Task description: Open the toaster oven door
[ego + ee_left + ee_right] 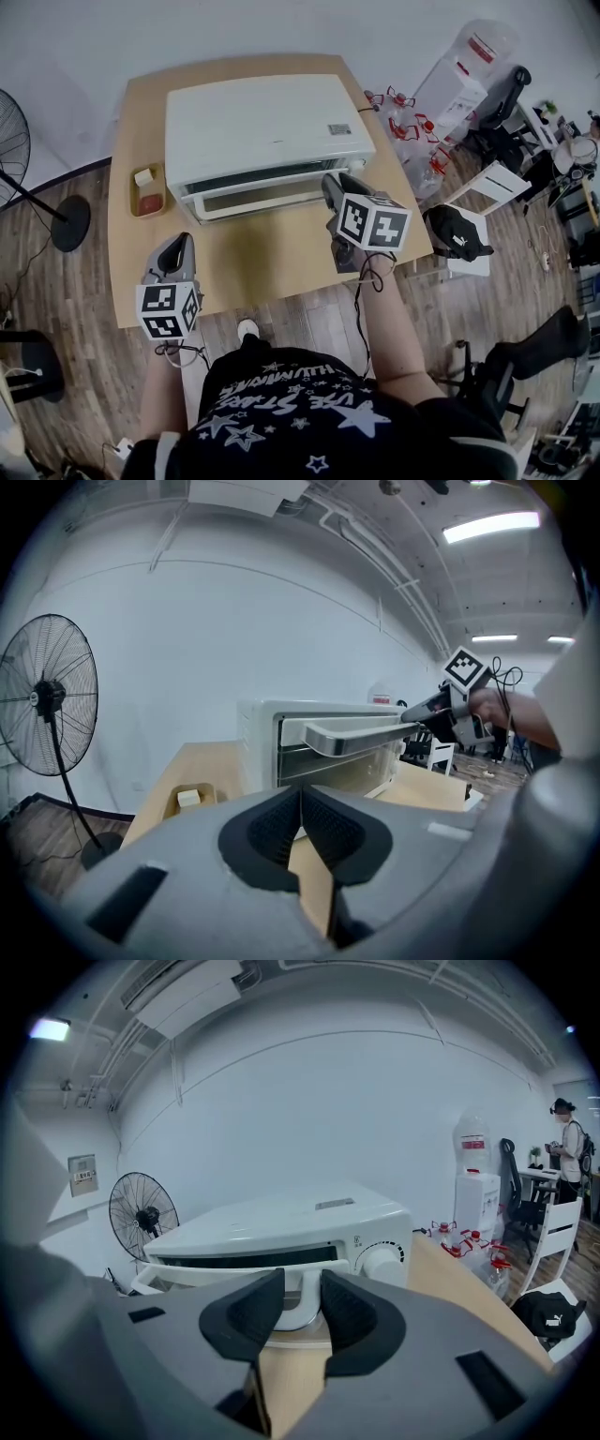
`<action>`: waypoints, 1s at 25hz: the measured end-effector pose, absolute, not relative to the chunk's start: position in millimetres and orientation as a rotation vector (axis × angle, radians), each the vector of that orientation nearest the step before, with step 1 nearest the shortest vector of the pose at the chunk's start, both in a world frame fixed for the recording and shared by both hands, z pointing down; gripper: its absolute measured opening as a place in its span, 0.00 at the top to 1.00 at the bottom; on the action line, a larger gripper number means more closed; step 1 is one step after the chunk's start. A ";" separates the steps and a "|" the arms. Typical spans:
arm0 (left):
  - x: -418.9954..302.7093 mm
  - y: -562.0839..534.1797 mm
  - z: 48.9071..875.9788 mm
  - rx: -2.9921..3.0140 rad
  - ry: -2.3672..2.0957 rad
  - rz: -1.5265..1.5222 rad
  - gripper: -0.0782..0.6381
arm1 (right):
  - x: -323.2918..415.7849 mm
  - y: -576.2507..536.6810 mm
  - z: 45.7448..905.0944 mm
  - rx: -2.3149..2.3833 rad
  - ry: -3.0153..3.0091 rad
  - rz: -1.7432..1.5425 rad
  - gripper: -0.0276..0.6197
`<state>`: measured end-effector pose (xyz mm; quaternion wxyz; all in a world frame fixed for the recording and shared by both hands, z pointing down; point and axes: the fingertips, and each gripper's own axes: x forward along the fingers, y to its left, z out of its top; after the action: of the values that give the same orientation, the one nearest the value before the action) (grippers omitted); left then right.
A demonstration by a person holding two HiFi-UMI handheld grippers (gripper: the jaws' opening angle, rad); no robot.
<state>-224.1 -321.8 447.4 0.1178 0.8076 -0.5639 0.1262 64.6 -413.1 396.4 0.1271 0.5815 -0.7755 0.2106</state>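
The toaster oven is sitting on the table, its long side running left to right and its door facing the person.

Nearest, a dark shirt is showing white stars and lettering too warped to read. The left gripper is hovering over the table's near edge and pointing forward at the oven, its jaws pressed together on nothing. The bare right forearm is reaching forward, and the right gripper is pinching the right end of the door's level handle, jaws narrowly apart with the handle between them. The door is leaning slightly out at its top. Marks are ringing the front knob, and a label is lying on the oven's top, both too small to read.

Further right, a black bag is showing a white leaping-cat logo.
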 end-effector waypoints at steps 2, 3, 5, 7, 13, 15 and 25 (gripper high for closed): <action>-222.5 -315.2 450.9 2.350 -1.656 0.376 0.86 | 65.2 -407.9 397.7 1.683 -2.258 0.593 0.76; -221.5 -311.5 452.4 2.344 -1.659 0.380 0.86 | 65.6 -404.7 398.7 1.677 -2.256 0.583 0.76; -218.8 -303.6 455.0 2.333 -1.664 0.389 0.86 | 66.7 -398.0 400.9 1.664 -2.253 0.567 0.76; -216.7 -295.8 456.5 2.326 -1.670 0.399 0.86 | 67.4 -392.0 403.1 1.654 -2.253 0.559 0.76; -212.6 -274.1 459.5 2.305 -1.684 0.415 0.86 | 70.0 -374.9 411.5 1.633 -2.248 0.547 0.76; -211.5 -267.3 460.7 2.299 -1.687 0.416 0.86 | 71.4 -368.1 416.3 1.624 -2.244 0.555 0.76; -202.6 -235.6 463.6 2.275 -1.704 0.410 0.86 | 82.7 -332.7 445.6 1.585 -2.200 0.607 0.81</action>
<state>-202.6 -235.6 463.6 0.1346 0.7849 -0.5880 0.1415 82.7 -332.7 445.6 0.1807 0.5610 -0.7788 0.2149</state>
